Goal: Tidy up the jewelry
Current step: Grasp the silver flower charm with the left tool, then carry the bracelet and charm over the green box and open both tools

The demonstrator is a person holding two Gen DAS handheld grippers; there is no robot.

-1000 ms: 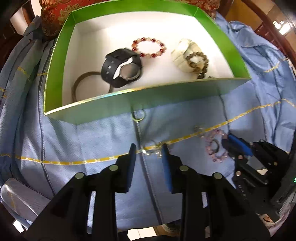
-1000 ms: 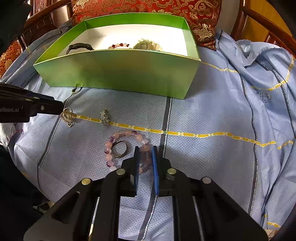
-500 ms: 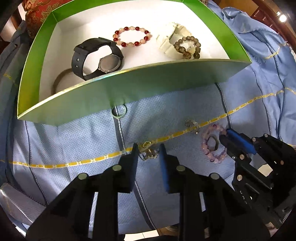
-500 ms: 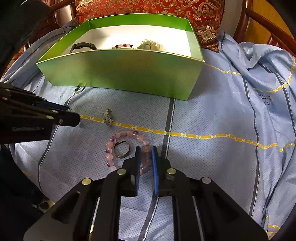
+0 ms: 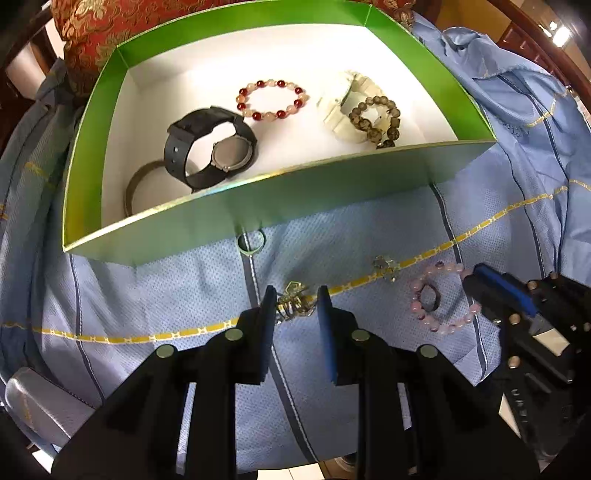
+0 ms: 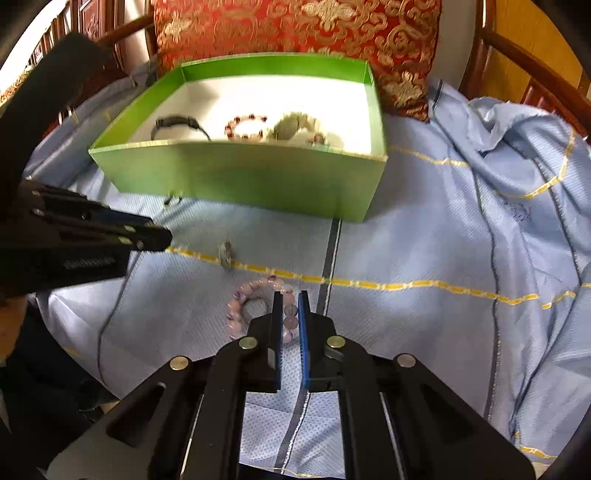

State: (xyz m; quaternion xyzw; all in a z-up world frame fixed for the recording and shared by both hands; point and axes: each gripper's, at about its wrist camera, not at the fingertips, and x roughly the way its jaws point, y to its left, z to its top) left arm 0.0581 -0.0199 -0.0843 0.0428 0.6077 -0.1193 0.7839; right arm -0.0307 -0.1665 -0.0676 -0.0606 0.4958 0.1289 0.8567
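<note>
My left gripper [image 5: 297, 295] points down at the blue cloth, shut on a small gold ornament [image 5: 293, 304] between its pads. To its right lies a pink bead bracelet [image 5: 443, 328] with a dark ring [image 5: 430, 299] inside its loop. My right gripper [image 6: 290, 299] is closing on that bracelet [image 6: 258, 284], its pads pressed against the beads on the near right side. A small silver charm [image 5: 384, 266] rests on the yellow stripe between the two grippers. A thin ring [image 5: 251, 242] lies against the front wall of the green box [image 5: 258, 206].
The box holds a black watch [image 5: 207, 147], a red-and-pale bead bracelet [image 5: 271, 99], a white bracelet [image 5: 343, 114] under a brown bead one [image 5: 375, 118], and a dark bangle [image 5: 133, 184]. A red brocade cushion [image 6: 295, 33] and wooden chair arms stand behind. The cloth bunches up at right.
The left jaws narrowed around the gold ornament and now hold it. The right jaws drew together on the pink bracelet's beads. Both hands stayed nearly in place.
</note>
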